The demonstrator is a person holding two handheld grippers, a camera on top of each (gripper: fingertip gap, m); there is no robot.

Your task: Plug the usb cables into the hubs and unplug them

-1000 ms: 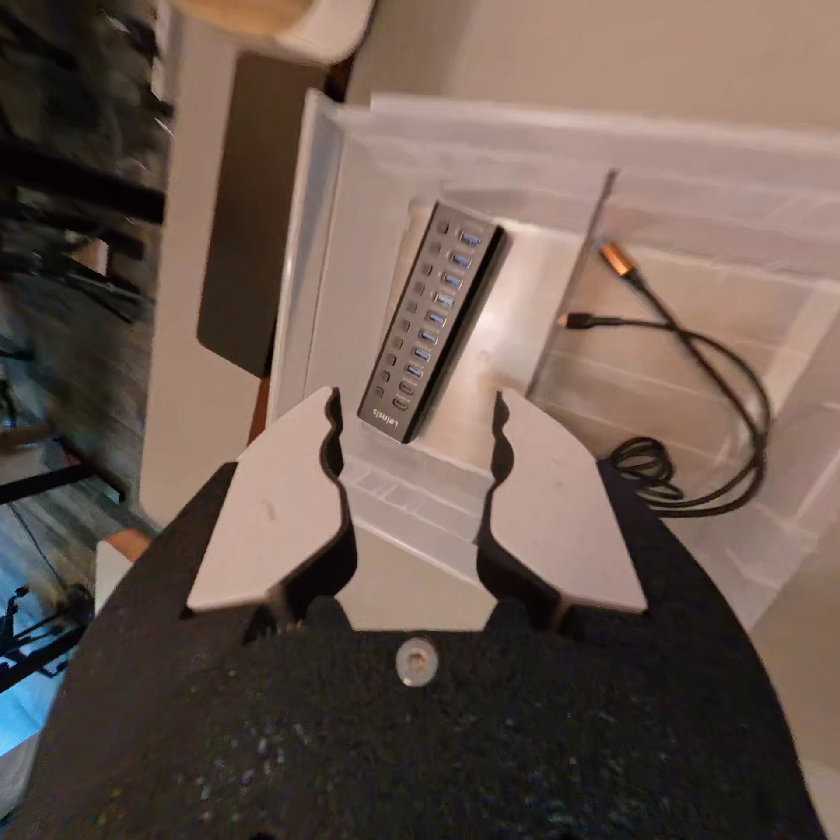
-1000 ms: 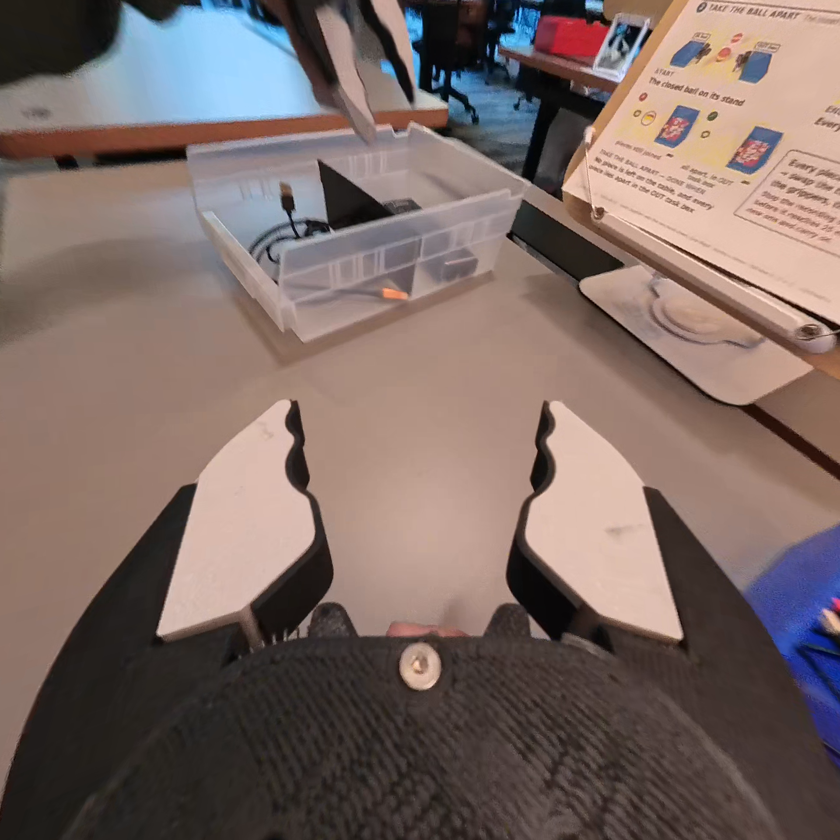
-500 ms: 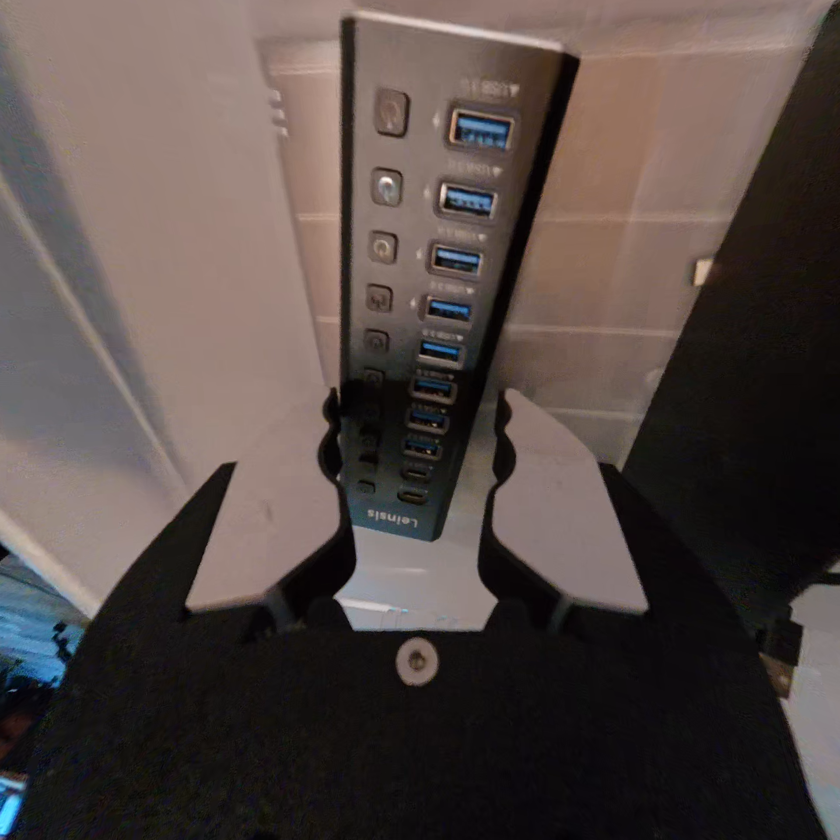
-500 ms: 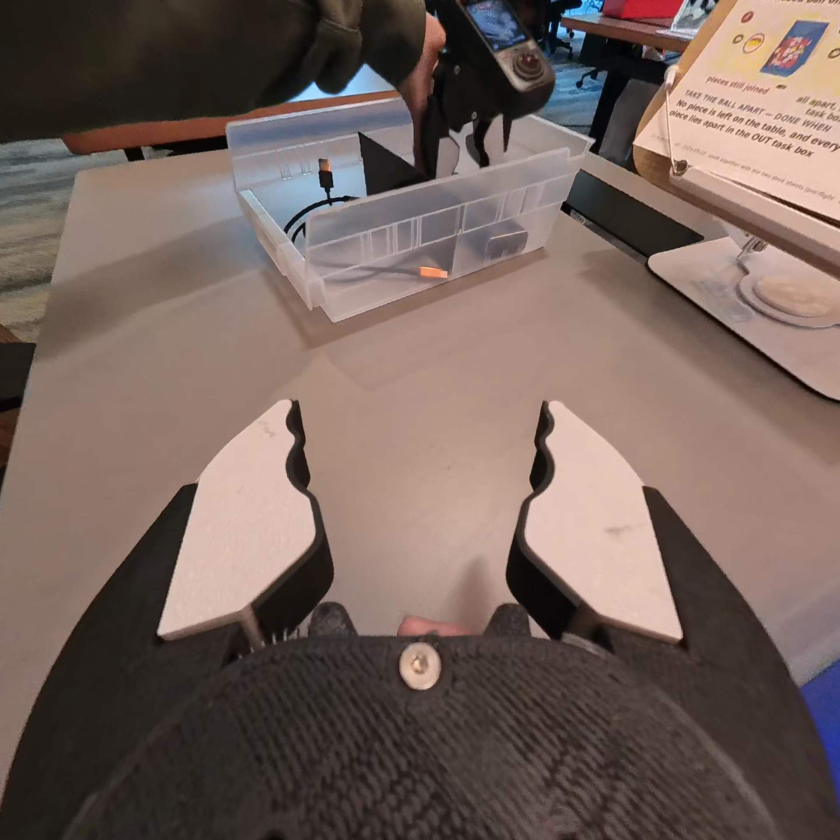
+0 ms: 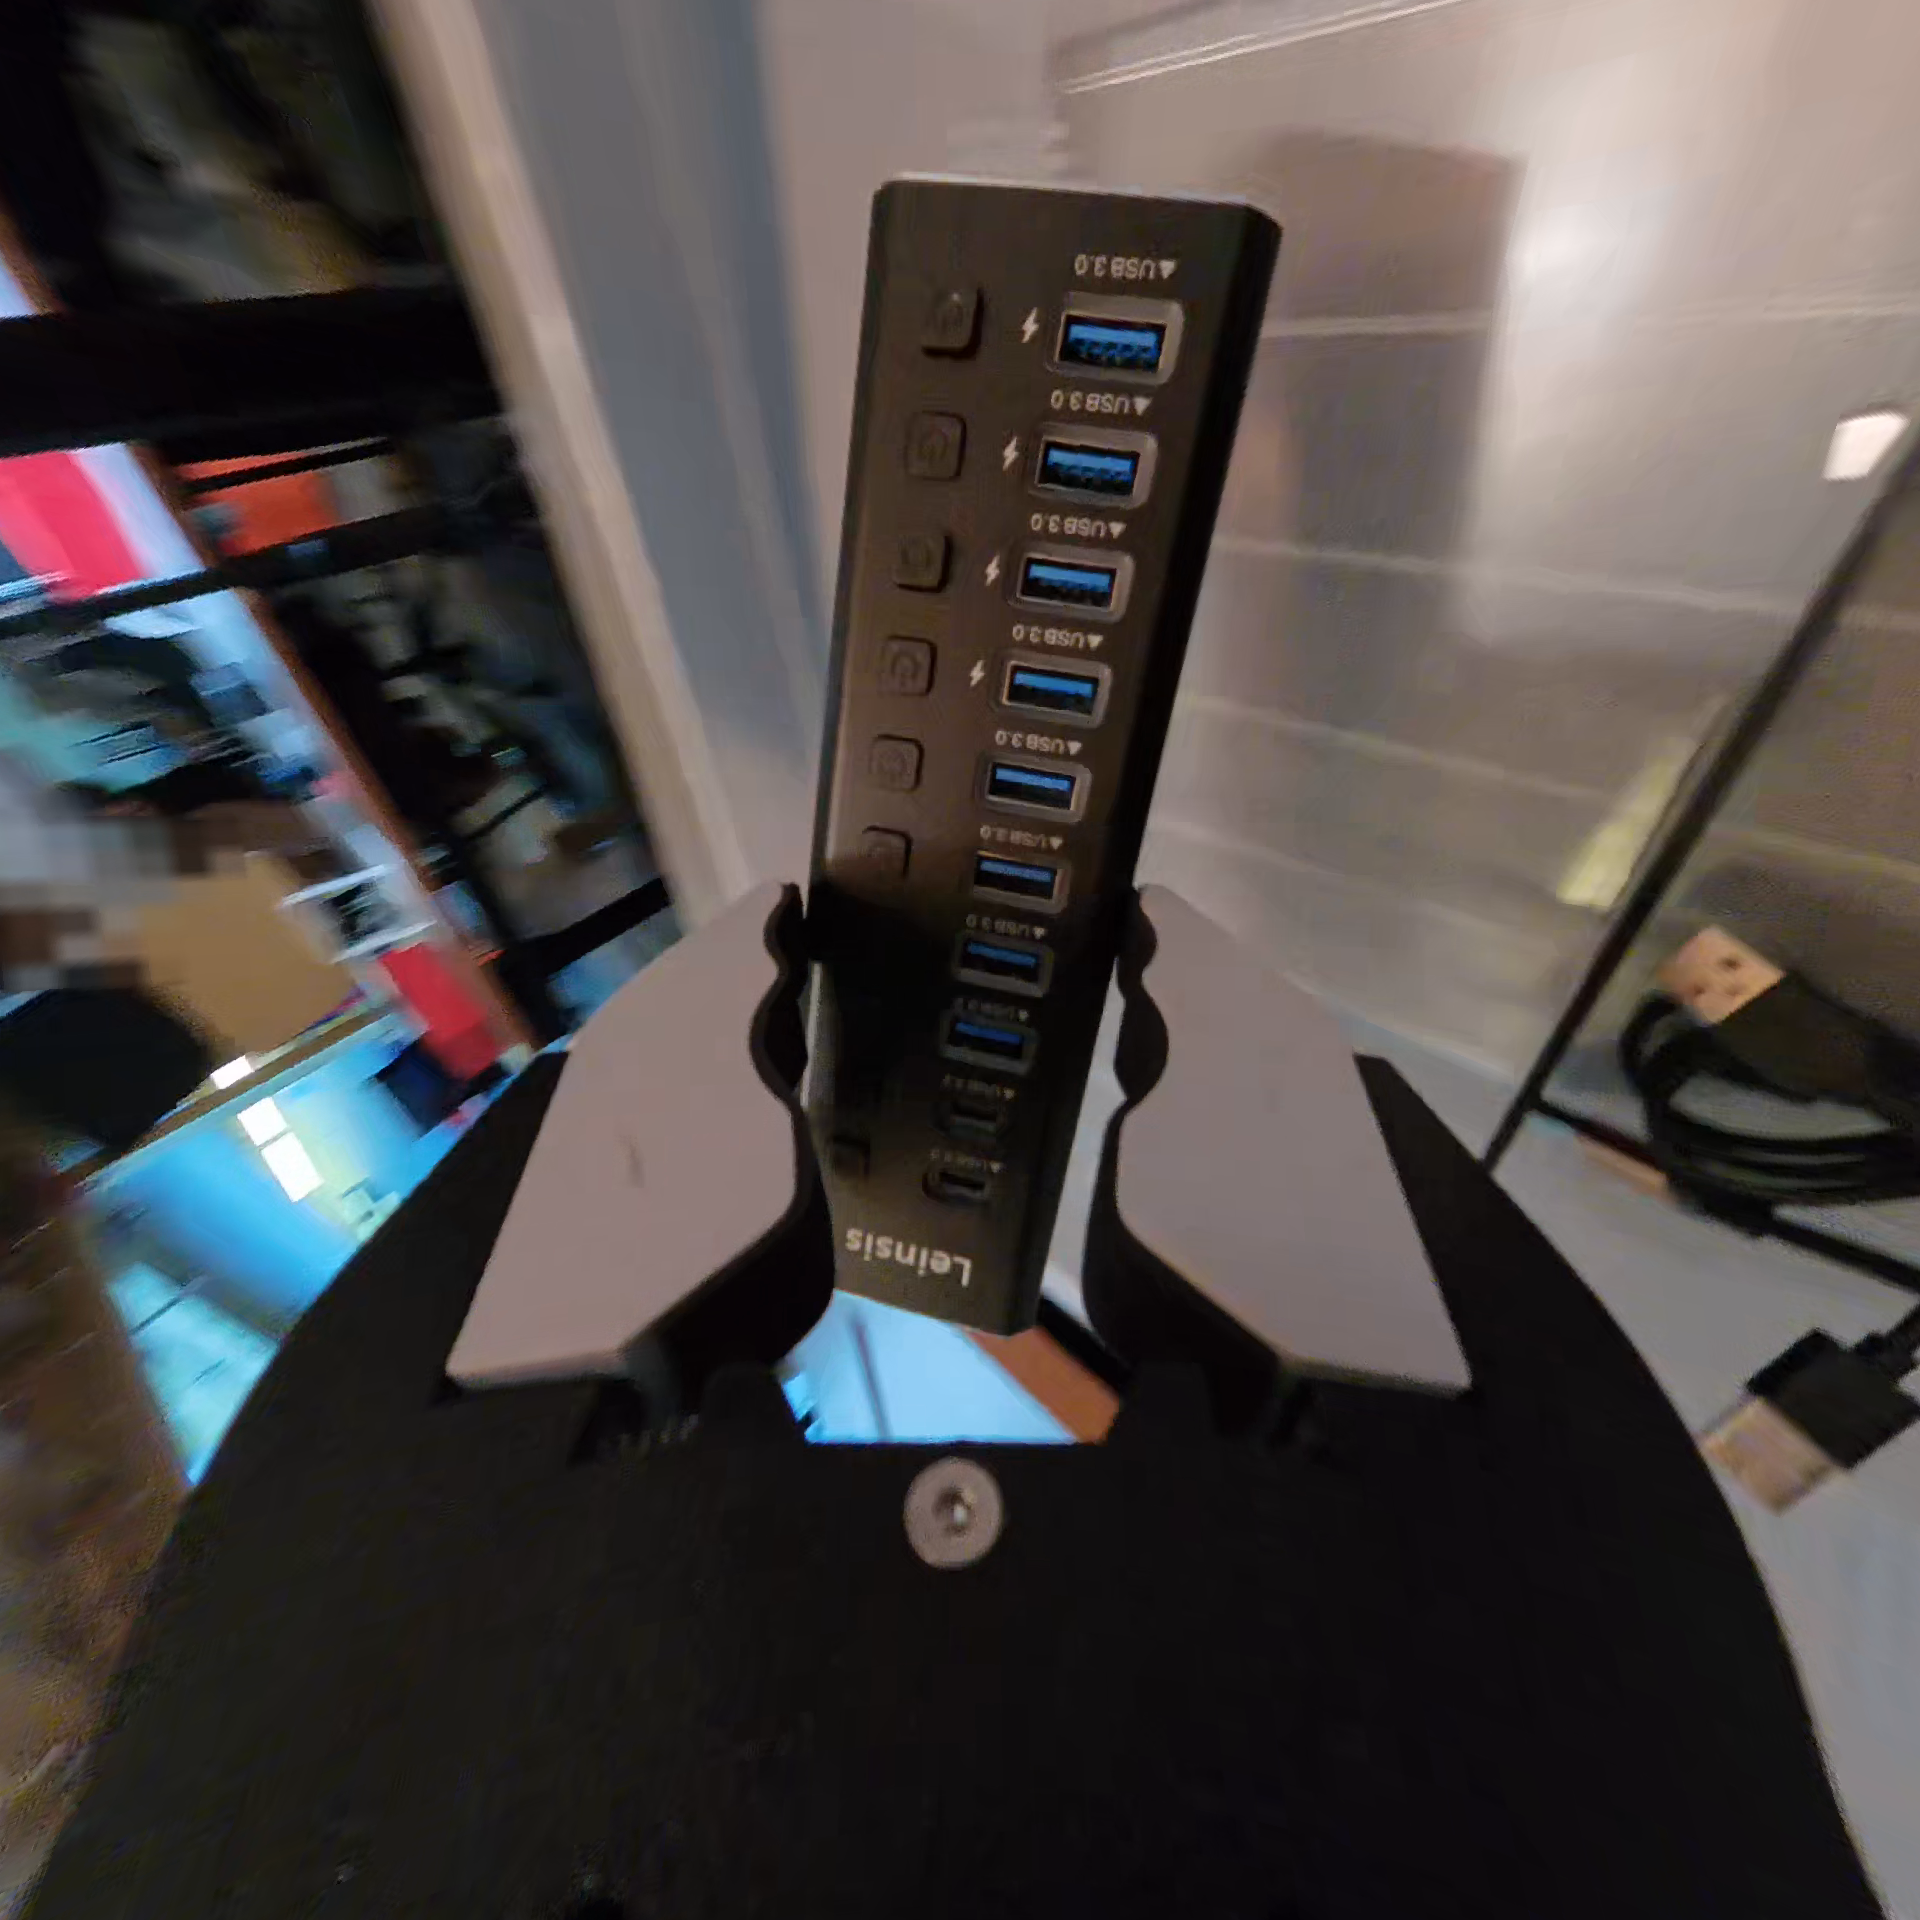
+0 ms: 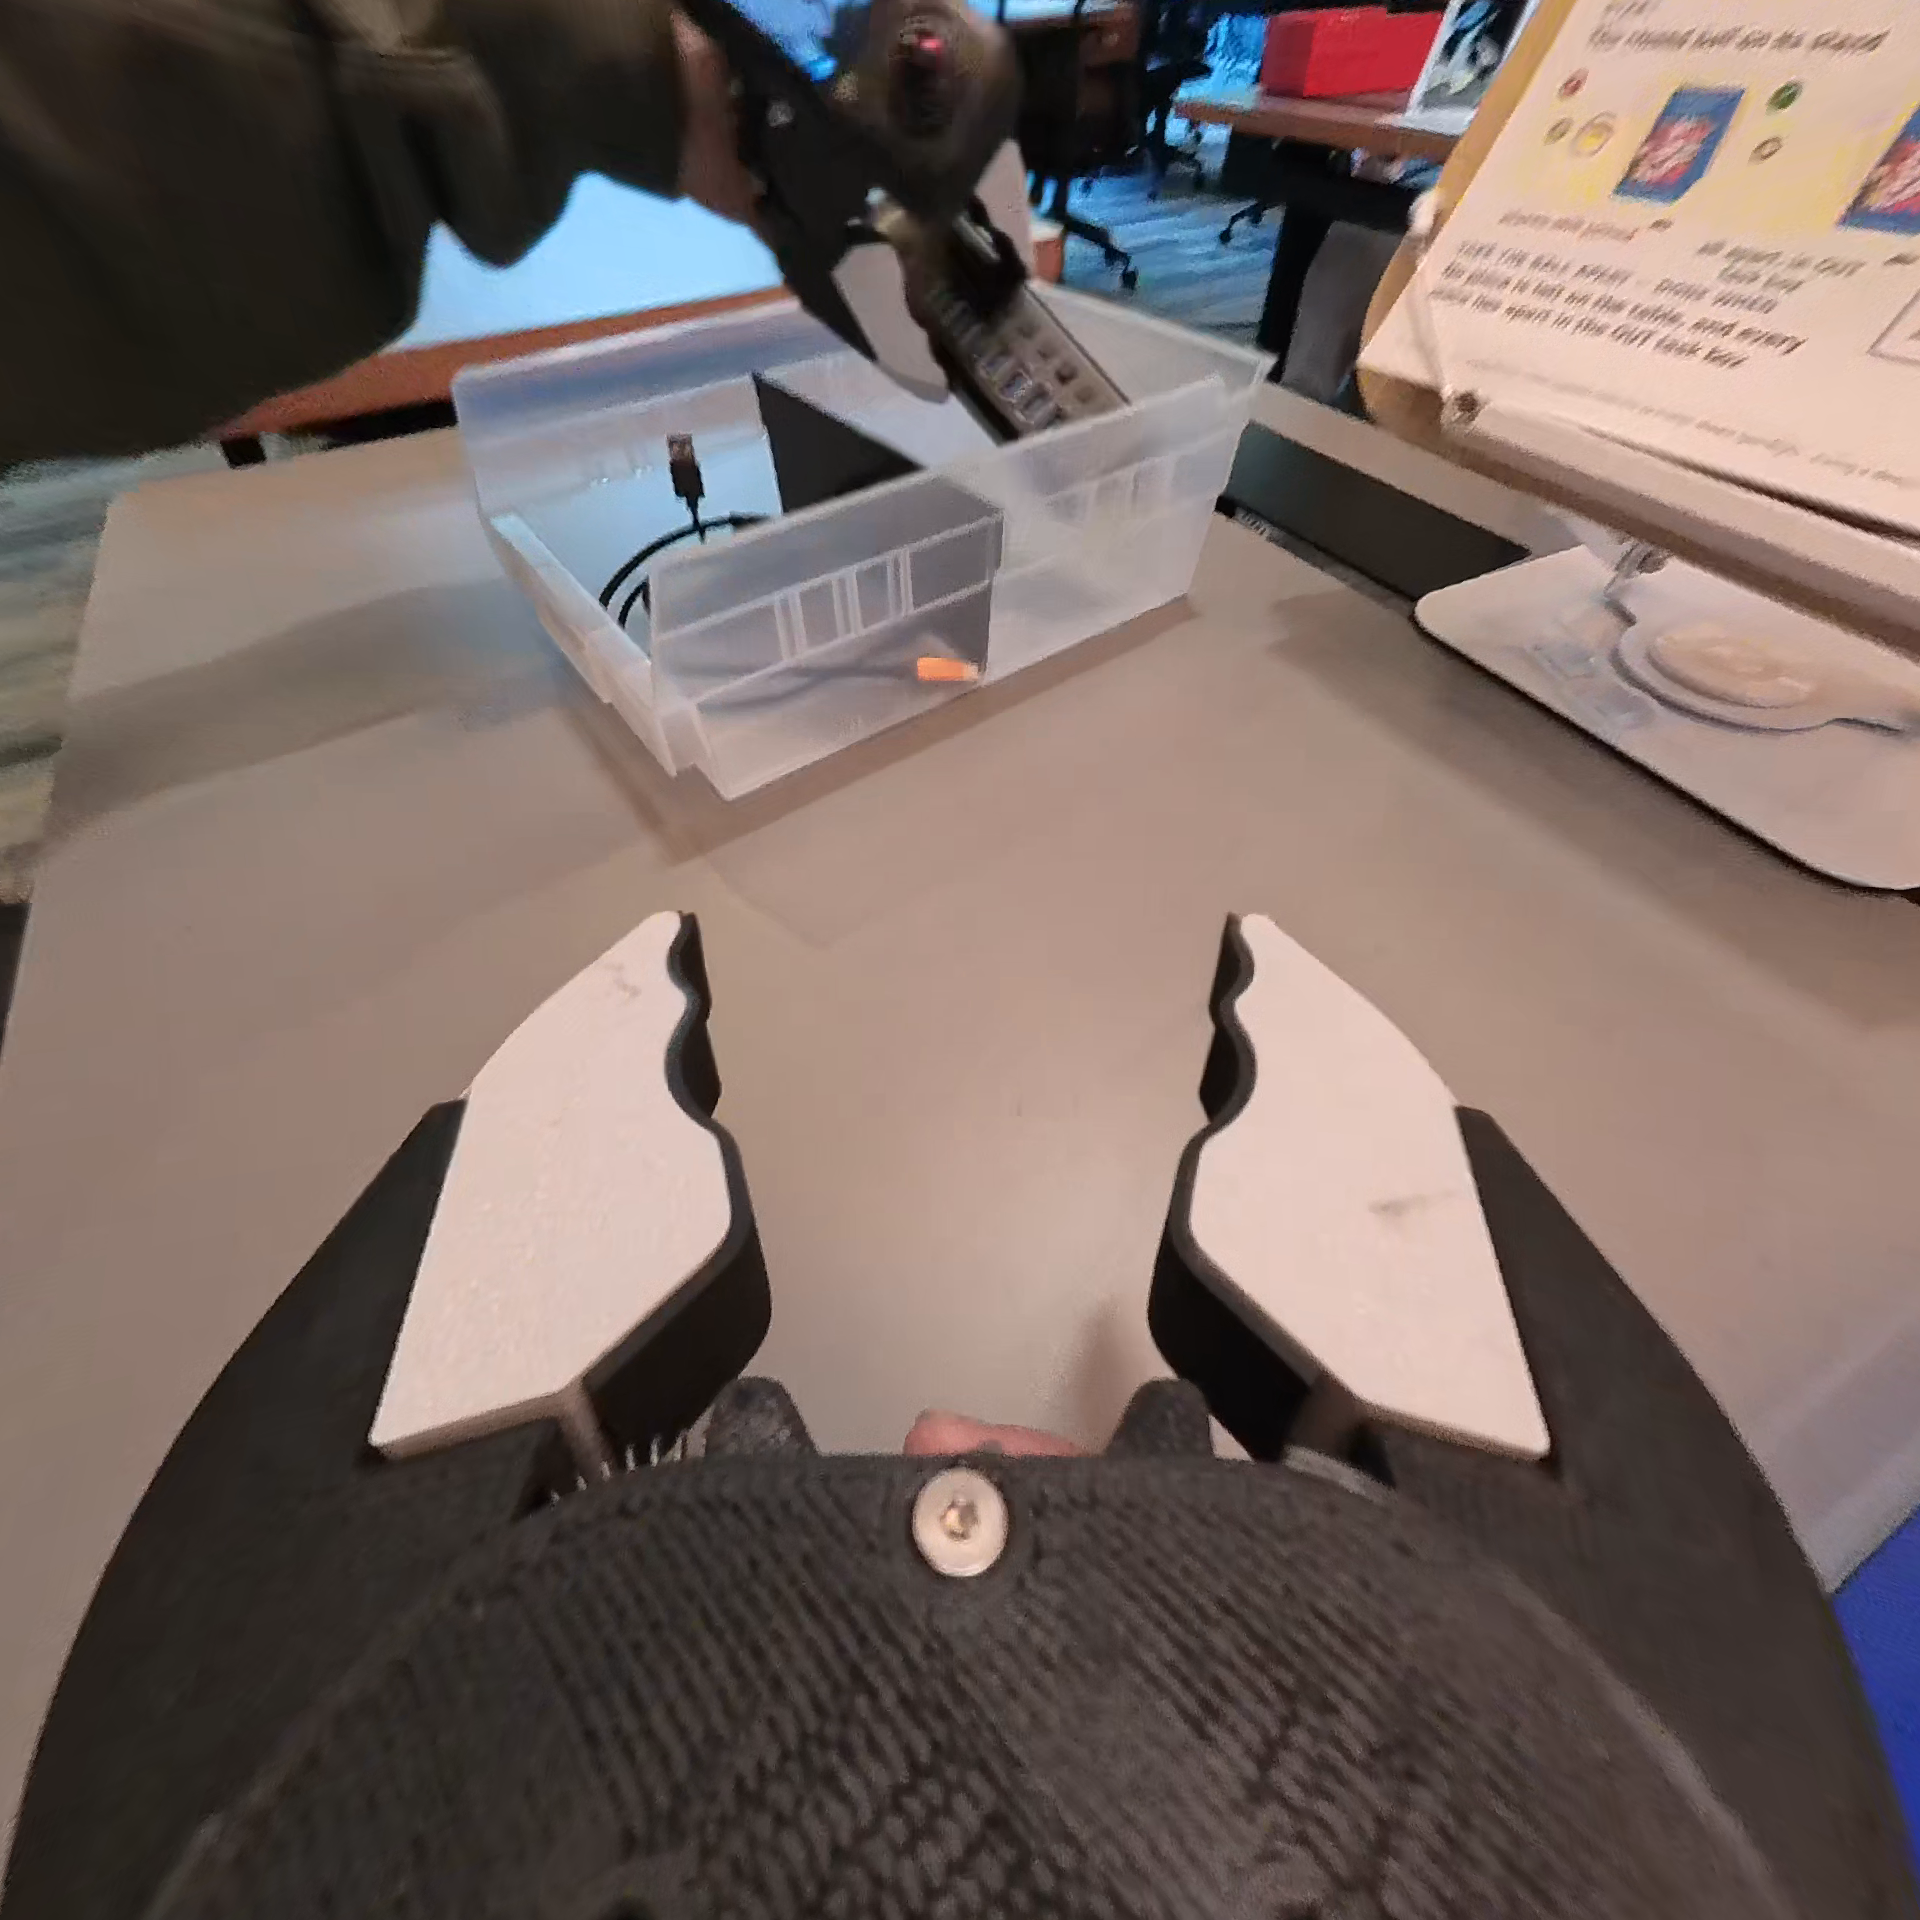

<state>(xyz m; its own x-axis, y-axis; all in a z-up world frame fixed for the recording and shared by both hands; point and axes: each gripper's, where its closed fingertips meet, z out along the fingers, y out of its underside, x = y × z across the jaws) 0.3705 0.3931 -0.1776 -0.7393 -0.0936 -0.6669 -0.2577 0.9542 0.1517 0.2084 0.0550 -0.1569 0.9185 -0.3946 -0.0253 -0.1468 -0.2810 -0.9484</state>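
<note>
Left wrist view: left gripper (image 5: 961, 914) clamps hub (image 5: 1039, 665), hiding its lower buttons; right gripper (image 6: 961, 951) gapes.

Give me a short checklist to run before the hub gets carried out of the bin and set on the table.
1. Left gripper shut on the hub: ok, both fingers press its sides.
2. Hub lifted off the bin floor: ok, it hangs tilted above the bin in the right wrist view.
3. Hub ports free of plugs: ok, none seated in the ports that show.
4. Cable apart from the hub: ok, it lies in the other compartment, behind the divider.
5. Right gripper free to help: ok, open, nothing between its fingers.
6. Firmness of the grip: cannot tell.
</note>
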